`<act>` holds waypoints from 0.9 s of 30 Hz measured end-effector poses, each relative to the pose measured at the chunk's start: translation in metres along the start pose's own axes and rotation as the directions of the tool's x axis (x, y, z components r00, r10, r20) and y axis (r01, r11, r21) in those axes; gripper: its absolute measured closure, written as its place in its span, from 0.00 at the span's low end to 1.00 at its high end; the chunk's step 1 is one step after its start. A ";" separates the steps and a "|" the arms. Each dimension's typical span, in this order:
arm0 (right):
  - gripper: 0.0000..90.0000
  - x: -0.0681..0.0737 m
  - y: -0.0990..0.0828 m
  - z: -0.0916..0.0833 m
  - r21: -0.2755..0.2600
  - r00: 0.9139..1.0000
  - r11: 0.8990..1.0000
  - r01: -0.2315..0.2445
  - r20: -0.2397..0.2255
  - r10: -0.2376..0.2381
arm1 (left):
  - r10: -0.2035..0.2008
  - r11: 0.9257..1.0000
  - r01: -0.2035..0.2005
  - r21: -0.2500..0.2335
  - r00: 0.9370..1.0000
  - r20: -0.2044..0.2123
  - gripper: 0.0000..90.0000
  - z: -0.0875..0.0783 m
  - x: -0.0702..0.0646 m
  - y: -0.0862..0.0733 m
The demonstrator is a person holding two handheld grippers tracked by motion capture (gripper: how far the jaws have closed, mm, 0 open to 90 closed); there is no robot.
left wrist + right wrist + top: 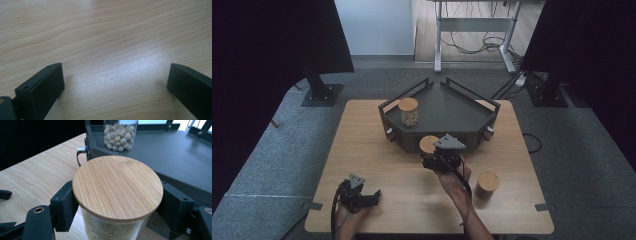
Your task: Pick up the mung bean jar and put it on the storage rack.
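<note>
Up close, right gripper point(117, 205) clamps a glass jar point(112, 230); overhead, merely its lid point(428, 143).

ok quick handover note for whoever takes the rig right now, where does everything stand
Right hand-held gripper: shut on a glass jar with a bamboo lid, held up just in front of the dark tray.
Left hand-held gripper: open, nothing between its jaws, low over the wooden table.
Done: one jar of pale round pieces stands on the tray.
Left: probably set the held jar on the tray, then fetch the third jar on the table at the right.
</note>
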State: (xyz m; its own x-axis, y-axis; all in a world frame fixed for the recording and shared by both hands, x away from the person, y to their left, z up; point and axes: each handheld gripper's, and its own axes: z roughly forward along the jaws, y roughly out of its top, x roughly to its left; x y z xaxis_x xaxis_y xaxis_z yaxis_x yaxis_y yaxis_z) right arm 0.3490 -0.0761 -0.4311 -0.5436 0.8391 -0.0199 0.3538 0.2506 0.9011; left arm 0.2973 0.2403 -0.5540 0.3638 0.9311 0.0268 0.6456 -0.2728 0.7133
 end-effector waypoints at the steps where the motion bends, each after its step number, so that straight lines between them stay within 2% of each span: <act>1: 0.27 0.000 0.002 0.000 -0.002 1.000 1.000 0.000 -0.001 0.000 | 0.001 1.000 -0.001 0.000 1.000 0.000 0.01 0.000 0.000 0.000; 14: 0.27 -0.011 0.018 -0.004 -0.017 0.999 1.000 -0.026 -0.021 0.025 | 0.001 1.000 -0.001 0.000 1.000 0.000 0.01 0.000 0.000 0.000; 27: 0.27 -0.023 0.031 -0.009 -0.025 1.000 1.000 -0.017 -0.012 0.016 | 0.002 1.000 -0.002 0.000 1.000 0.001 0.01 0.000 0.000 0.000</act>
State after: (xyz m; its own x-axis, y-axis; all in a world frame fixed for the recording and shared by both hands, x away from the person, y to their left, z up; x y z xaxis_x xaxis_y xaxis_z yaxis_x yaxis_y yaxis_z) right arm 0.3652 -0.0919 -0.3991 -0.5472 0.8370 0.0003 0.3435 0.2241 0.9120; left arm 0.2976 0.2402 -0.5540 0.3656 0.9304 0.0272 0.6451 -0.2744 0.7131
